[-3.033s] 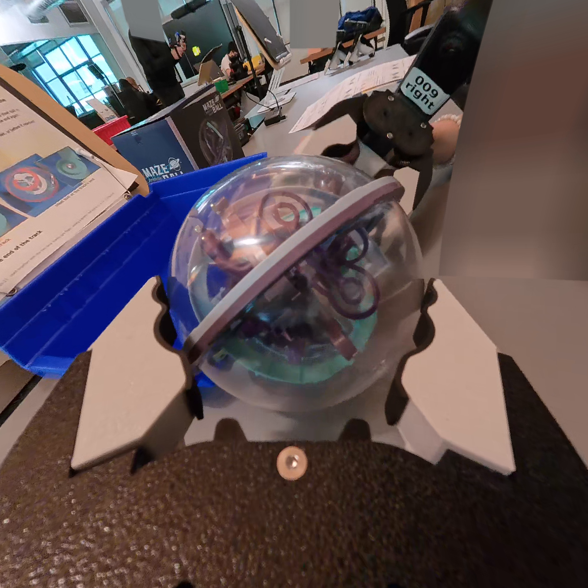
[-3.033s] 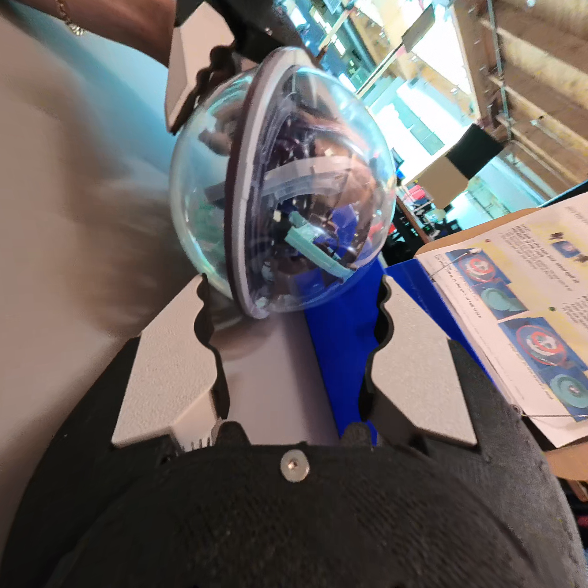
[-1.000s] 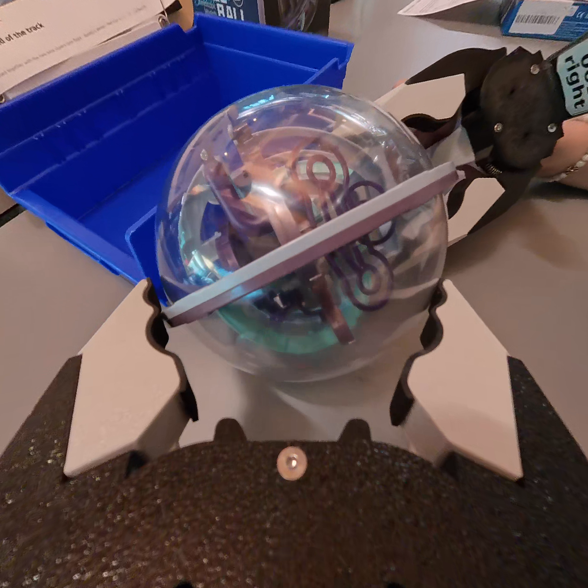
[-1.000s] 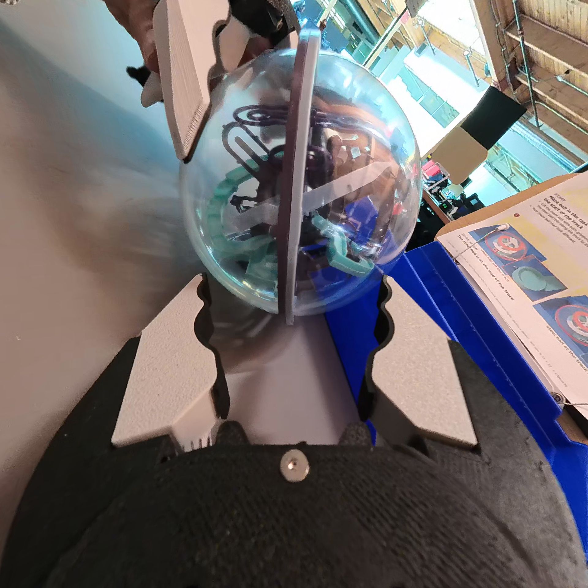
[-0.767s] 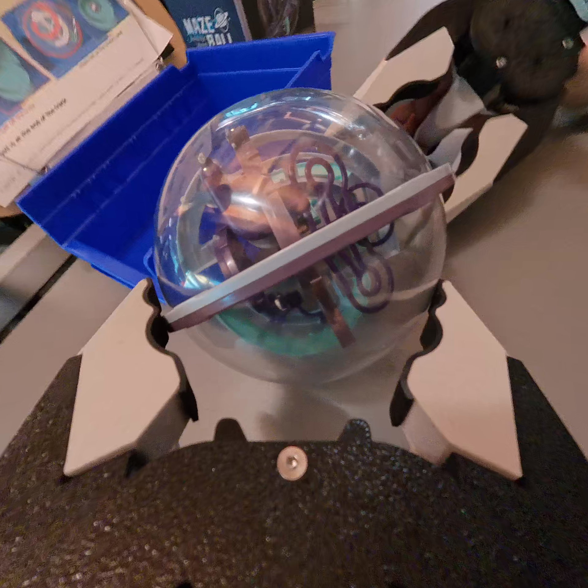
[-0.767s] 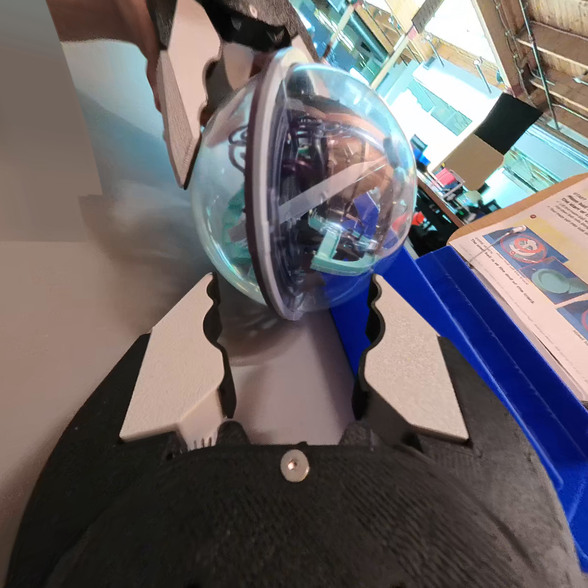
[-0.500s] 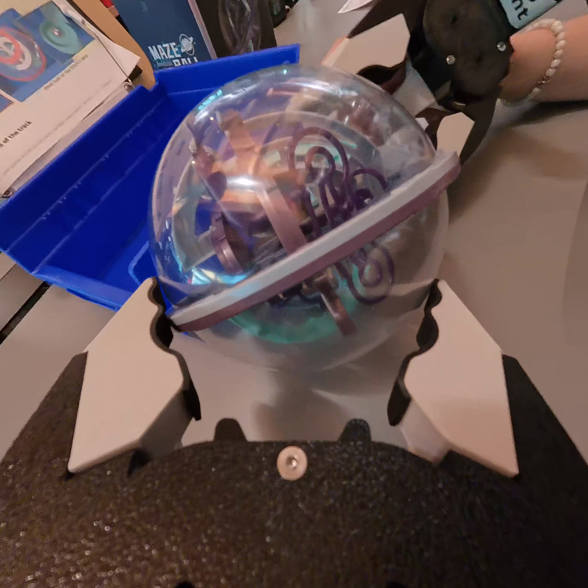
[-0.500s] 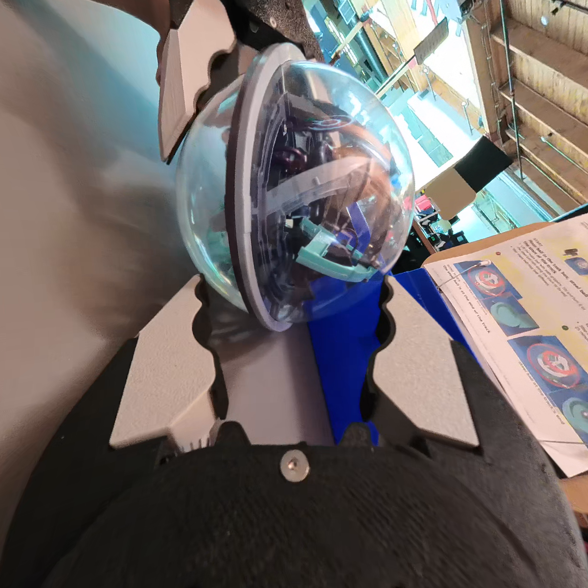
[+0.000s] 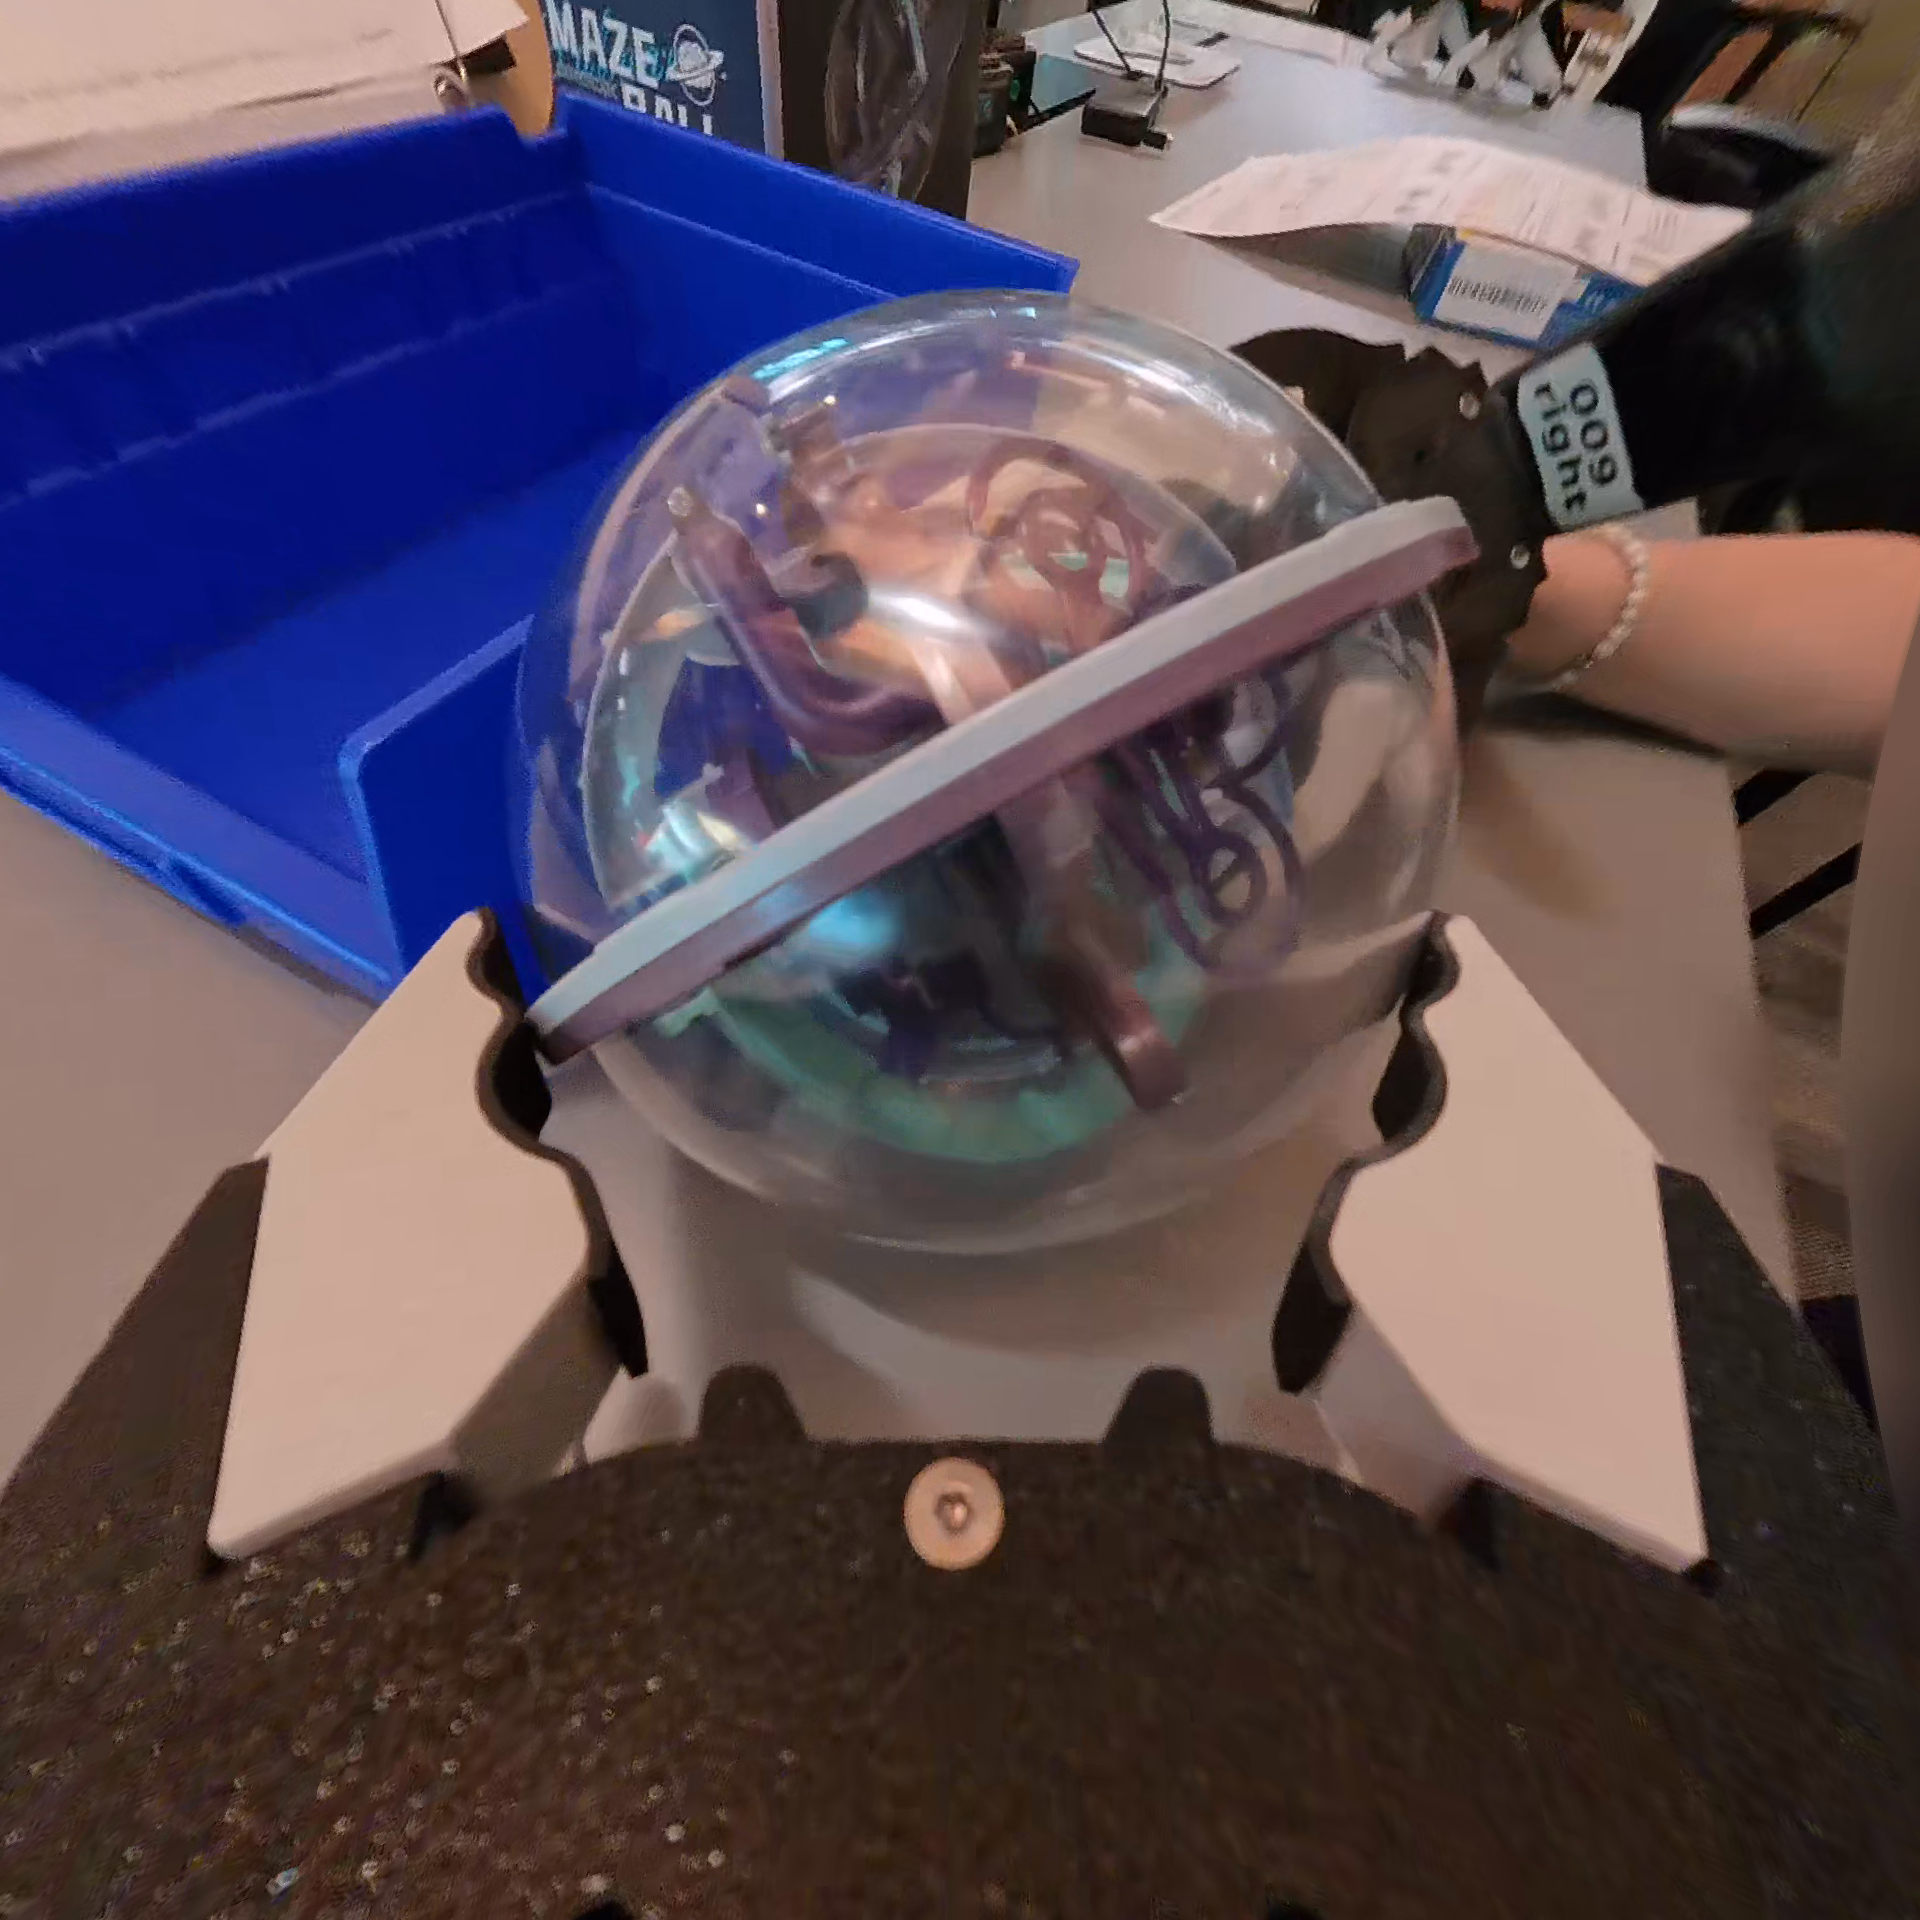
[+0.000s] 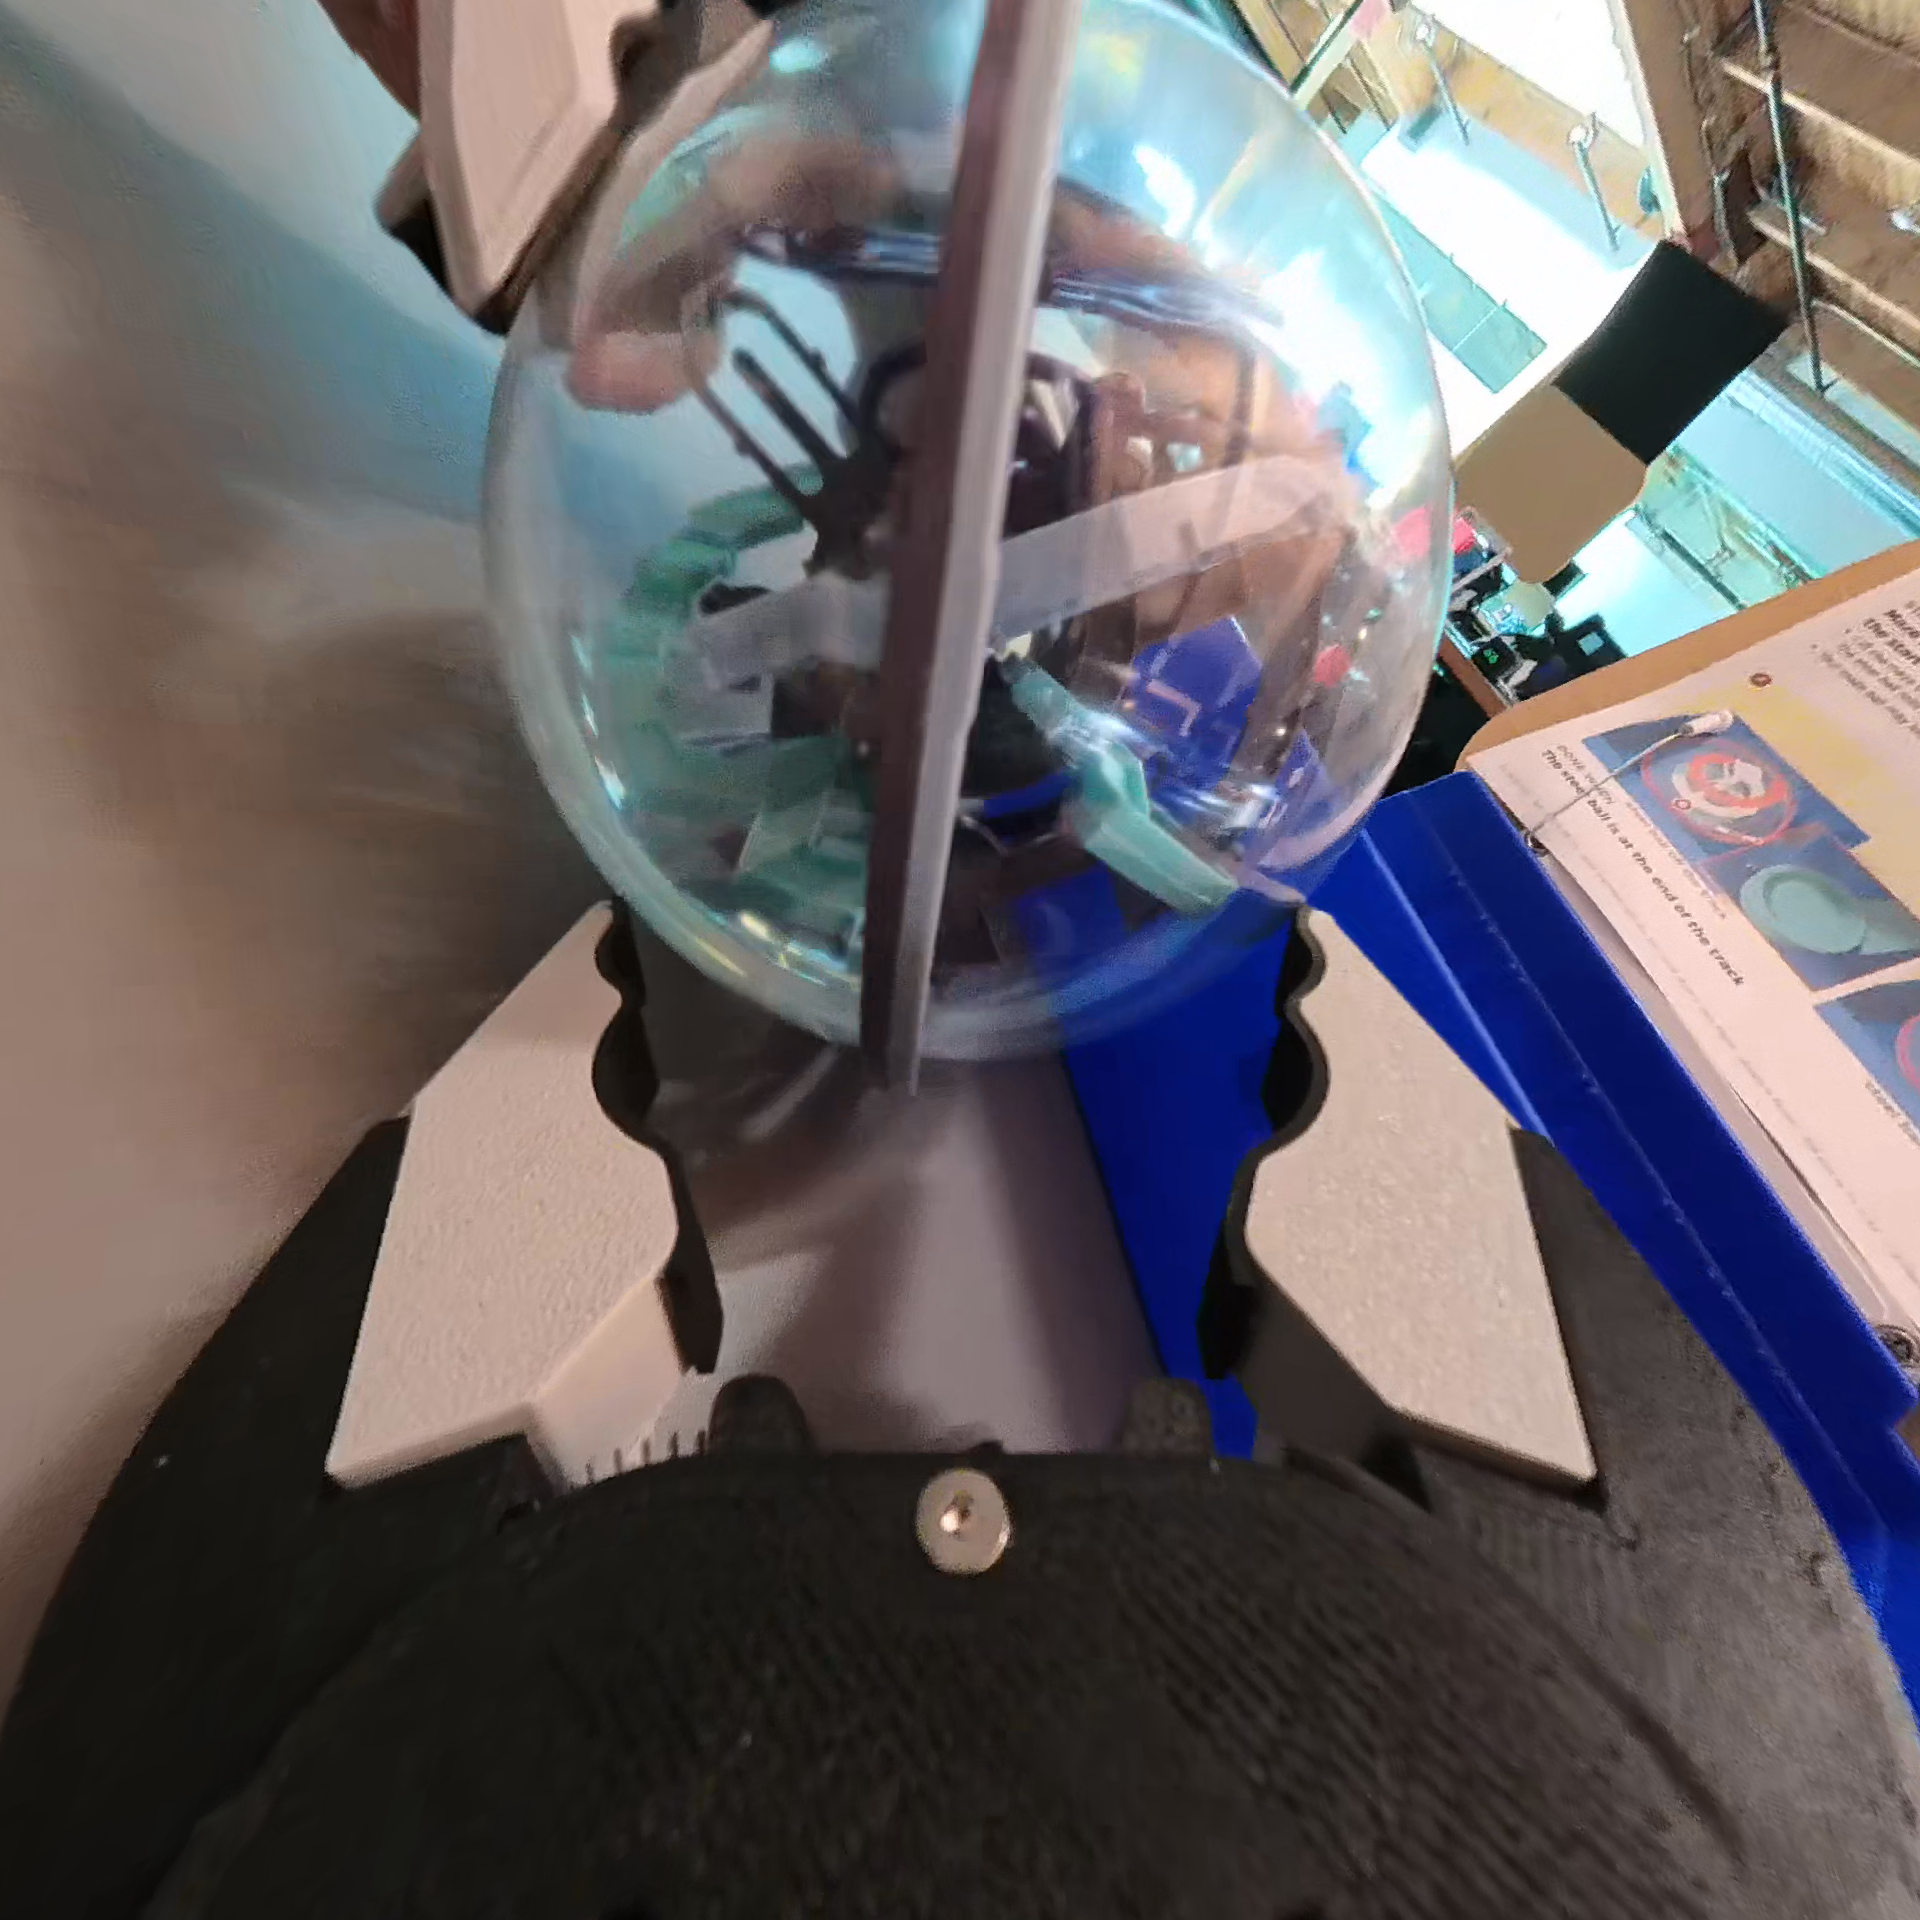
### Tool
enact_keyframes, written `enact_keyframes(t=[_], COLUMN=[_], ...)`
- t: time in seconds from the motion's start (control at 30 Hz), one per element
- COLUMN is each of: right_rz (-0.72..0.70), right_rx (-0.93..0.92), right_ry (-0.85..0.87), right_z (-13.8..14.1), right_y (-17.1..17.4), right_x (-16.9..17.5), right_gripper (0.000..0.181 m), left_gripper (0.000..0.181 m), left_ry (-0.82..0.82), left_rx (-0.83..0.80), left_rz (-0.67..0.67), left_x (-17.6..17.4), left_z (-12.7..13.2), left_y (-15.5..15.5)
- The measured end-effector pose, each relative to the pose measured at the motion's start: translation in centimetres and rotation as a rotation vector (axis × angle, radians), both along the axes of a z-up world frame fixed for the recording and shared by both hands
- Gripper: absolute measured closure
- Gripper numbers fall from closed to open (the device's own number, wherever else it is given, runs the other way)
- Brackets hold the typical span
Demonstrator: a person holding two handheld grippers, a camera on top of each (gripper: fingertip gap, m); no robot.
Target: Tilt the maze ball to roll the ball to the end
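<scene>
Maze ball is a clear sphere with a grey band round the middle and purple, brown and teal tracks inside. It's off the tabletop, held between the two tools. The small ball inside can't be made out.

Left tool: spread wide, both fingers cupping the sphere's lower sides. The band runs diagonally in this view, low left to high right.

Right tool: also spread, fingers at the underside of the sphere. The band is near vertical in its view. From the left wrist view it sits on the far right side of the sphere, with a hand wearing a bead bracelet behind it.

Blue bin is just beside the ball. A printed sheet lies along the bin's edge. A dark blue box stands behind the bin.
</scene>
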State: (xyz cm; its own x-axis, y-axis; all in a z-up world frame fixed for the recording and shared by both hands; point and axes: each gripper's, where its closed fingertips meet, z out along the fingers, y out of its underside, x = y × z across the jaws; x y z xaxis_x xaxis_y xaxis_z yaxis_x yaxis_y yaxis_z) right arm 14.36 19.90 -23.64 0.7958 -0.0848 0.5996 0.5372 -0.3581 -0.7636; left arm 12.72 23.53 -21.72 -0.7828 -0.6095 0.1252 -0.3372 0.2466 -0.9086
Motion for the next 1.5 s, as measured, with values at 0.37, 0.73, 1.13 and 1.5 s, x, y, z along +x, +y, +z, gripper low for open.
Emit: enact_keyframes(t=[0.37,0.73,1.13,1.5], right_rz=[0.110,0.087,-0.004,0.041], right_rx=[-0.026,0.025,0.012,0.032], right_ry=[0.052,0.074,0.088,0.174], right_z=[0.3,1.6,1.5,2.0], right_y=[-1.0,-1.7,-2.4,-2.5], right_x=[-2.7,-1.8,-1.1,-2.3], right_gripper=[0.084,0.058,0.056,0.071], left_gripper=[0.025,0.028,0.025,0.031], left_ry=[-0.056,0.002,-0.063,-0.092], left_rx=[-0.017,-0.061,-0.154,-0.173], left_rz=[-0.159,-0.319,-0.138,-0.103], left_x=[-1.4,-0.5,0.7,0.1], left_z=[0.8,0.6,1.3,2.8], left_y=[1.1,-1.7,-1.5,-1.2])
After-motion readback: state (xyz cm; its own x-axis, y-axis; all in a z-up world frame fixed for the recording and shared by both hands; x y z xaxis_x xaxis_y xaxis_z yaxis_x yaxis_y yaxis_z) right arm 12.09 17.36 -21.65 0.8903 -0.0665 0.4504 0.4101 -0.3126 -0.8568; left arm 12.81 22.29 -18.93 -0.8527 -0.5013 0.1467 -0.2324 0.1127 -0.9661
